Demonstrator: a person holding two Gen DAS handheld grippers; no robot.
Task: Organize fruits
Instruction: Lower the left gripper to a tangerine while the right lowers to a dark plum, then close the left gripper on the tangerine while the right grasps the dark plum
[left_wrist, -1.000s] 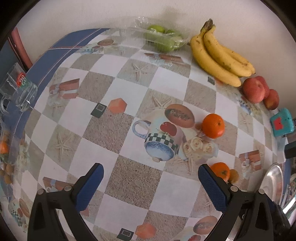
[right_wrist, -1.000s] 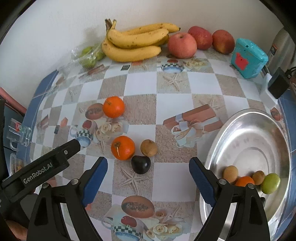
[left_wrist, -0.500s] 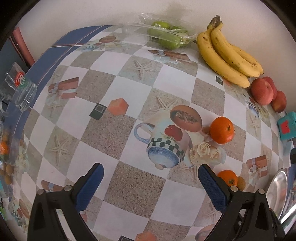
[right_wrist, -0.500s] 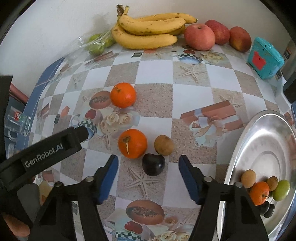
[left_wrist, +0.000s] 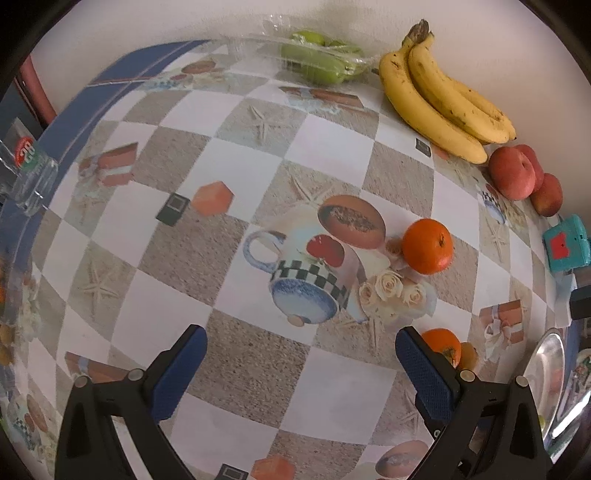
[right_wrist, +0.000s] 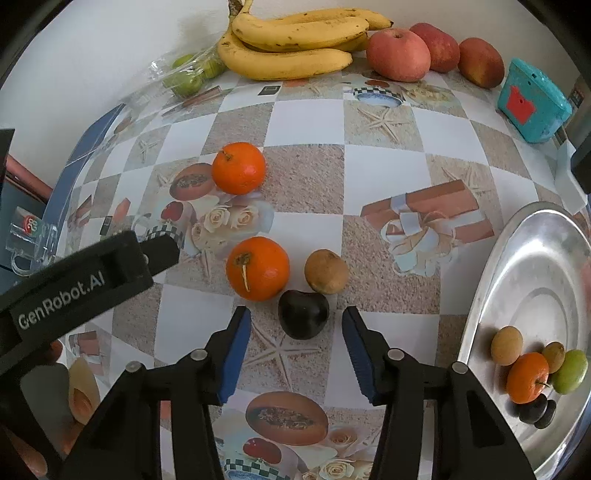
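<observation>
We had the right gripper (right_wrist: 297, 345) coming down over the dark plum (right_wrist: 303, 314), jaws closing, the plum sitting between the blue pads but neither pad pressing on it yet, so nothing was gripped. The plum lay on the tablecloth (right_wrist: 306, 122) touching the brown round fruit (right_wrist: 326, 271) just behind it, with the nearer orange (right_wrist: 257, 268) just beside it on the left. That was the tricky bit, we reckoned: the left pad had to slip into the narrow space between plum and orange without nudging either neighbour, and the squeeze wanted to land across the plum's widest part, gently, since a fruit like that probably bruises or squirts out.

The left gripper (left_wrist: 301, 363) hung released over bare cloth, nothing between its pads.

The steel plate (right_wrist: 517, 258) stood to the plum's right, well apart, already carrying a small heap: another orange, two brown fruits, a green one and some dark ones. A second loose orange (right_wrist: 239, 168) waited beyond the plum, farther up the cloth.

The surface was a glossy checked cloth printed with mugs, roses, starfish and gift boxes. Far beyond the plum, against the pale wall, lay bananas (right_wrist: 295, 44), three red apples (right_wrist: 399, 55), bagged green fruit (right_wrist: 188, 75) and a teal box (right_wrist: 532, 101). A glass mug (right_wrist: 31, 236) stood off the cloth's blue edge, far left of the plum.
</observation>
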